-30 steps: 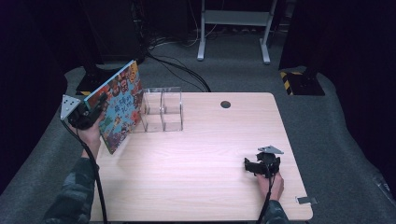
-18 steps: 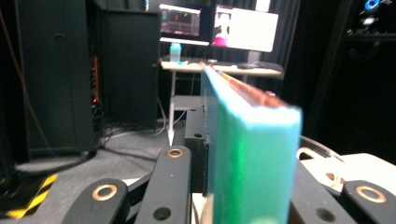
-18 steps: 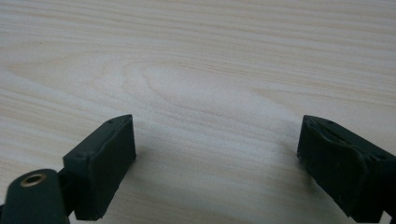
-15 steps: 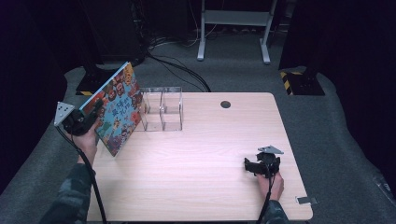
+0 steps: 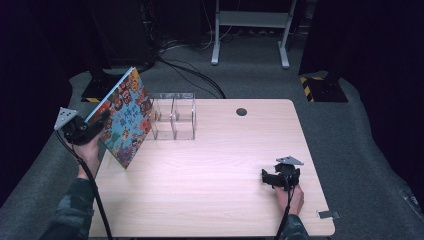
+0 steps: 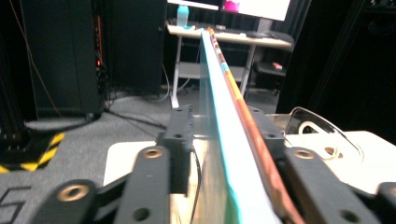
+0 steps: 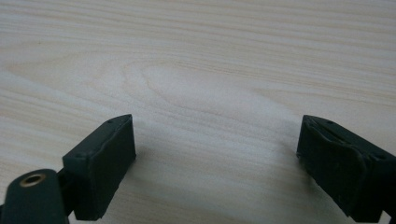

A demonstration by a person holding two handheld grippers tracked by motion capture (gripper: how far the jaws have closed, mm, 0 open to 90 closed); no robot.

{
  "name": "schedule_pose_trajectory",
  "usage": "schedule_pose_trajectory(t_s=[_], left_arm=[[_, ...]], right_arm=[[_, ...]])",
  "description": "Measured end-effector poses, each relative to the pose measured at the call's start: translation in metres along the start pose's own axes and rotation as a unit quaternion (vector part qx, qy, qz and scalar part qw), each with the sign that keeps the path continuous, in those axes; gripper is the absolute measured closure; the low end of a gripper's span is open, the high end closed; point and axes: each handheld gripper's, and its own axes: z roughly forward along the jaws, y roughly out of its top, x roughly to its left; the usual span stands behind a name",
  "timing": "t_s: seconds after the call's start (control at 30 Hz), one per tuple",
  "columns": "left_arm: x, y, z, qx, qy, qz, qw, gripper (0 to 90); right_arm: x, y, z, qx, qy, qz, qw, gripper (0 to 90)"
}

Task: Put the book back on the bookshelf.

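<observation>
At the left of the high view, the left gripper (image 5: 102, 120) is at the edge of a big flat picture book with a bright blue, busy cover (image 5: 122, 119). The book leans, with its low corner on the pale wooden table (image 5: 215, 175), just beside a clear plastic box with little square parts (image 5: 174, 117). In the left gripper view the thin book (image 6: 224, 116) stands between the two black jaws, which have just been opening; a gap shows on one side. At the lower right, the right gripper (image 5: 264, 177) rests on the table, jaws wide apart, holding nothing.
</observation>
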Motion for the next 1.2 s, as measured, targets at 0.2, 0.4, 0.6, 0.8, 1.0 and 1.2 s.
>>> schedule_pose_trajectory(t_s=[0.2,0.4,0.6,0.8,1.0,1.2], left_arm=[[-0.002,0.012,-0.006,0.026,0.002,0.011,0.9996,48.3],[-0.009,0.025,-0.015,0.056,0.008,0.021,0.9982,29.6],[-0.016,0.034,-0.023,0.085,0.004,0.036,0.9958,17.7],[-0.023,0.039,-0.033,0.101,0.001,0.059,0.9931,13.6],[-0.031,0.039,-0.042,0.117,-0.013,0.069,0.9907,10.7],[-0.042,0.036,-0.054,0.123,-0.016,0.086,0.9885,5.7]], right_arm=[[-0.001,0.0,0.0,-0.002,0.002,-0.003,1.0,11.2],[-0.001,0.0,0.0,-0.002,0.002,-0.003,1.0,11.2],[-0.001,0.0,0.0,-0.003,0.002,-0.003,1.0,11.3],[-0.001,0.0,0.0,-0.003,0.002,-0.003,1.0,11.3],[-0.001,0.0,0.001,-0.005,0.002,-0.003,1.0,11.4],[-0.001,0.0,0.0,-0.003,0.001,-0.003,1.0,11.4]])
